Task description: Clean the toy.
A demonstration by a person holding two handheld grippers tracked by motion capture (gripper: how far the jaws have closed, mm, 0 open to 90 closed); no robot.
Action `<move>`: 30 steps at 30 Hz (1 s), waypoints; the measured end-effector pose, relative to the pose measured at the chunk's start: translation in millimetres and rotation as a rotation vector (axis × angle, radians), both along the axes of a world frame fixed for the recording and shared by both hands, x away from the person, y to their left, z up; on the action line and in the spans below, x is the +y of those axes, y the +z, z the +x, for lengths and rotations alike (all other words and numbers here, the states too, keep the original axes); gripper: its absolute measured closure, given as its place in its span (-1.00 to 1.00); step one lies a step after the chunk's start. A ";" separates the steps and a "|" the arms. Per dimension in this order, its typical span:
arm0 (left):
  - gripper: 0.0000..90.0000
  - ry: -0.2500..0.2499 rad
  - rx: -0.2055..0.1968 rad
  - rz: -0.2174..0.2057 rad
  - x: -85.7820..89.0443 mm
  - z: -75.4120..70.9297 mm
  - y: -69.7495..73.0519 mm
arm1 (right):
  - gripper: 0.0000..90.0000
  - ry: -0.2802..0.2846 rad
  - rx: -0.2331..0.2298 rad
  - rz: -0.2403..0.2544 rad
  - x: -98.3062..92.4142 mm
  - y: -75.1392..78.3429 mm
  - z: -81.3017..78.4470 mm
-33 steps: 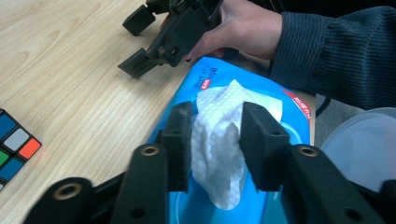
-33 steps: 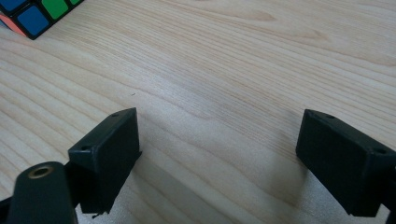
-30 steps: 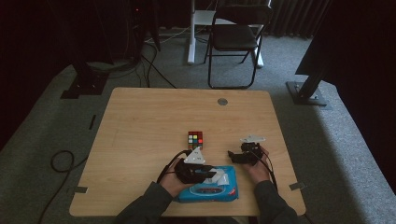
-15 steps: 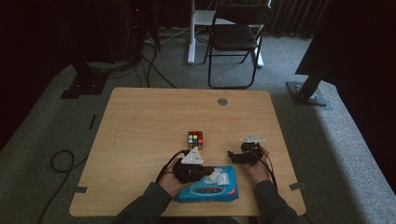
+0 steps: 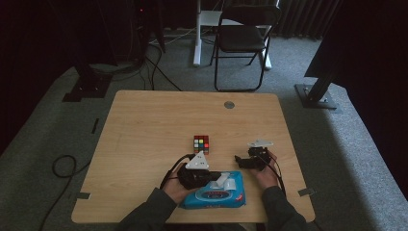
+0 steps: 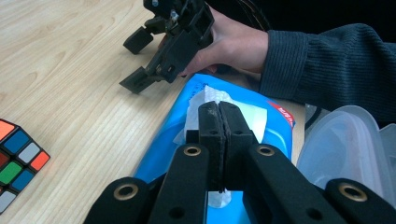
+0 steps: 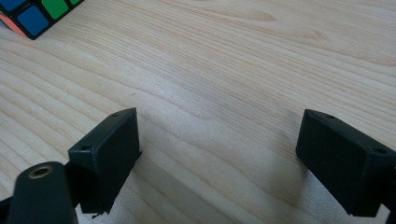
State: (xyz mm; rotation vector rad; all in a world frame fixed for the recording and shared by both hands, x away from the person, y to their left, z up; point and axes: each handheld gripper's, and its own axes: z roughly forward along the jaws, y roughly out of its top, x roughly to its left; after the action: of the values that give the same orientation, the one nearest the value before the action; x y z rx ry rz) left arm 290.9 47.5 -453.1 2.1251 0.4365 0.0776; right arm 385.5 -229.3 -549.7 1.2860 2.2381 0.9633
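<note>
Since the earlier frames the left gripper has been closing its jaws, and they now meet, pinching the white wipe that sticks up from the blue wipes pack; both hands sit where they were. The pack carries a red and white label near its edge, too small and cropped to read. The pack lies at the near edge of the table, directly under the left gripper, with its clear lid flipped open beside it. The right gripper rests just beside the pack's far right corner, jaws spread wide with nothing between them. A colour cube sits just beyond the grippers.
</note>
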 end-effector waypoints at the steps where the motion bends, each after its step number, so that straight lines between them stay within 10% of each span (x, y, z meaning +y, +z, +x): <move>1: 0.99 -0.001 0.000 -0.004 0.3 -0.7 1.4 | -0.71 0.000 0.000 0.000 0.0 0.0 0.0; 30: 0.99 0.004 -0.043 -0.017 2.9 -5.4 14.4 | -0.71 0.000 0.000 0.000 0.0 0.0 0.0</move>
State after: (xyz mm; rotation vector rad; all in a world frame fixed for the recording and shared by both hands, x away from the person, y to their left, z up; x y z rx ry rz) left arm 285.5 50.4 -438.7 2.1016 0.4144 0.1216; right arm 385.6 -229.3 -549.7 1.2856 2.2379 0.9633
